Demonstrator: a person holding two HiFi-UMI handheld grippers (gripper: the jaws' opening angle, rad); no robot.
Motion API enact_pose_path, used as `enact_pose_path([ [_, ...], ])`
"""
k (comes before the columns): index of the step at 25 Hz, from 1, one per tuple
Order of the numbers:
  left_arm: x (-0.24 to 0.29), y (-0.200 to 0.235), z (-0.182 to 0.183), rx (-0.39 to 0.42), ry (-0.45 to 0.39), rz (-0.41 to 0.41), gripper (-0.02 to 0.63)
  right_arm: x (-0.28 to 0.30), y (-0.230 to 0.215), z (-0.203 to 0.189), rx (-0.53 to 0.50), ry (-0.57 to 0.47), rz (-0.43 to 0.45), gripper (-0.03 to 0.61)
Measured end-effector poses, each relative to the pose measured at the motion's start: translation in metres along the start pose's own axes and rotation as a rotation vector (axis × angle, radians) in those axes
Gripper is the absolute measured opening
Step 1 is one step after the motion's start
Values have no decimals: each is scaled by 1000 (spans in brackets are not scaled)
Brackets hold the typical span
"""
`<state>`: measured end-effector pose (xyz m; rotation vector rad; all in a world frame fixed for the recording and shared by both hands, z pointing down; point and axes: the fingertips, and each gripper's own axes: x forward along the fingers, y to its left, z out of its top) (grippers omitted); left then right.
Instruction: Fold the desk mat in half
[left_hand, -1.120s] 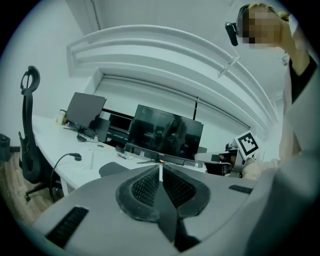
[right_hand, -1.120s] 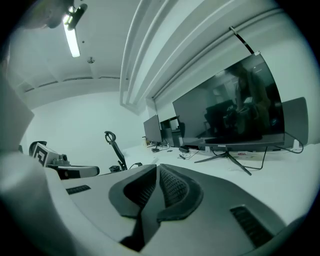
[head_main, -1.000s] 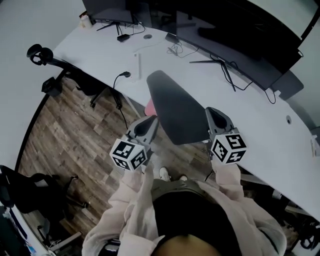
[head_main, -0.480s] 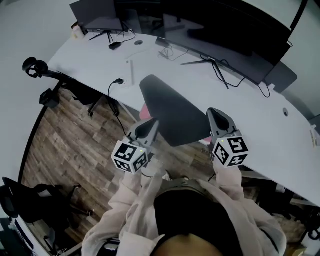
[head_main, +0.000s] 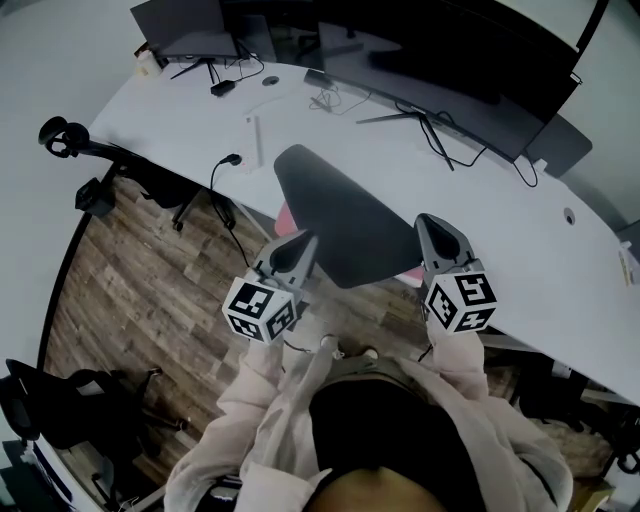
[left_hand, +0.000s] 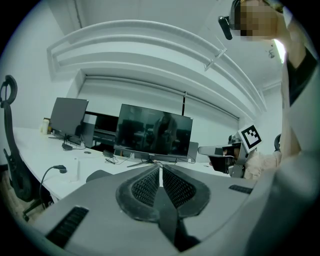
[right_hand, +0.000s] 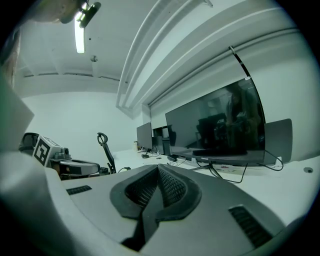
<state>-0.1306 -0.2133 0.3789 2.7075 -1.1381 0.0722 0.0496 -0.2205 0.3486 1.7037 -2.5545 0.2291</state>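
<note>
Seen from above, my left gripper (head_main: 302, 241) and right gripper (head_main: 429, 222) hover side by side at the near edge of a white desk (head_main: 500, 205). Both pairs of jaws are pressed together with nothing between them. The dark desk mat (head_main: 340, 215) lies on the desk just beyond my tips. Its near end hangs over the desk edge, between the two grippers. A strip of pink (head_main: 286, 216) shows beneath its left side. Monitors (head_main: 450, 60) stand along the far side.
</note>
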Motion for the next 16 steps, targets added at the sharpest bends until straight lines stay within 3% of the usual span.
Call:
enact_pose_path([
  [16,-6,4,-13,-21,17,11,43,2,15,-12,-15,34,30,15],
])
